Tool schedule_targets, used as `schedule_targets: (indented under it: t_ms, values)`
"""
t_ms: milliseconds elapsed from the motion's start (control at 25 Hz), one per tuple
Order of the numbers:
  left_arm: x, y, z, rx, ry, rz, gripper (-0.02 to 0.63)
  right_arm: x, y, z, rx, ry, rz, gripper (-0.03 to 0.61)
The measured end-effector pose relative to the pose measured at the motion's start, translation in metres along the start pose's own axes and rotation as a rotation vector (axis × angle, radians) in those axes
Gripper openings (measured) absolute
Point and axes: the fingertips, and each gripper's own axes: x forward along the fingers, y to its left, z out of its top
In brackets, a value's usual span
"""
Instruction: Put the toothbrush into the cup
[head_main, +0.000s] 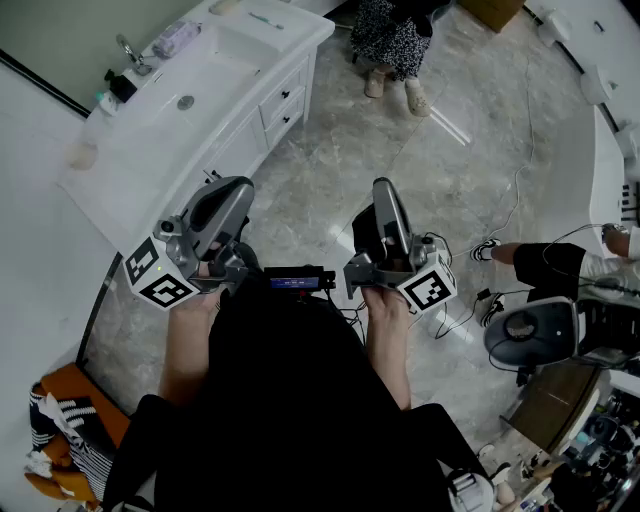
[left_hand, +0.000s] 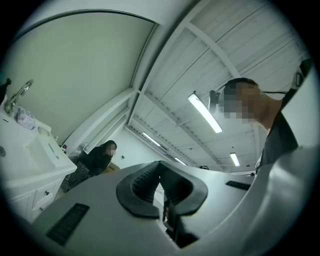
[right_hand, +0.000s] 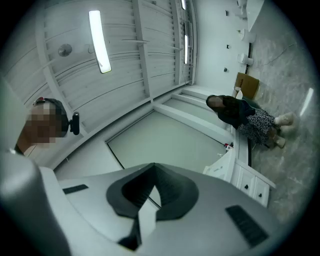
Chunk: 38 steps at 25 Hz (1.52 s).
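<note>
Left gripper (head_main: 234, 192), right gripper (head_main: 385, 192) closed, empty, near sink counter (head_main: 135, 168).

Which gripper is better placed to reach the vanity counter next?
Left, likely: the left gripper is nearer the vanity at the head view's left; the right gripper is farther. Both jaws shut, empty.

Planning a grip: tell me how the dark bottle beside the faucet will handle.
The dark bottle looks small and stands upright, so it is probably light and may tip if nudged high. On the glossy white countertop it would likely slide. Its material cannot be told.
</note>
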Motion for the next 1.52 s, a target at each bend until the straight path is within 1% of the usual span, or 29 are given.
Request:
schedule_targets:
  t_ms: [120, 320, 520, 760, 920, 1120, 1280, 1520]
  values:
    - [-0.001, 0.001, 0.0, 0.0, -0.002, 0.003, 0.009, -0.001, -0.003, -0.002, -0.003, 0.009, -0.012, 0.0]
    - [-0.001, 0.001, 0.001, 0.0, -0.003, 0.003, 0.009, 0.003, 0.002, -0.002, 0.001, 0.01, 0.004, 0.0]
    - [0.001, -0.007, -0.005, 0.005, 0.002, 0.0, 0.009, -0.008, 0.003, 0.001, 0.004, 0.004, 0.004, 0.0]
    - [0.007, -0.008, -0.009, 0.005, 0.022, -0.004, 0.009, -0.012, -0.002, 0.008, -0.005, -0.014, -0.02, 0.0]
    - [0.016, -0.021, -0.021, 0.013, 0.044, -0.017, 0.009, -0.026, -0.001, 0.017, -0.01, -0.03, -0.016, 0.0]
    - [0.024, -0.033, -0.027, 0.028, 0.061, -0.029, 0.009, -0.034, 0.001, 0.028, -0.014, -0.043, -0.005, 0.0]
    - [0.022, -0.034, -0.028, 0.039, 0.068, -0.016, 0.009, -0.033, 0.001, 0.028, -0.01, -0.038, 0.001, 0.0]
    - [0.016, -0.021, -0.027, 0.035, 0.068, 0.016, 0.009, -0.027, -0.007, 0.022, 0.013, -0.027, -0.003, 0.0]
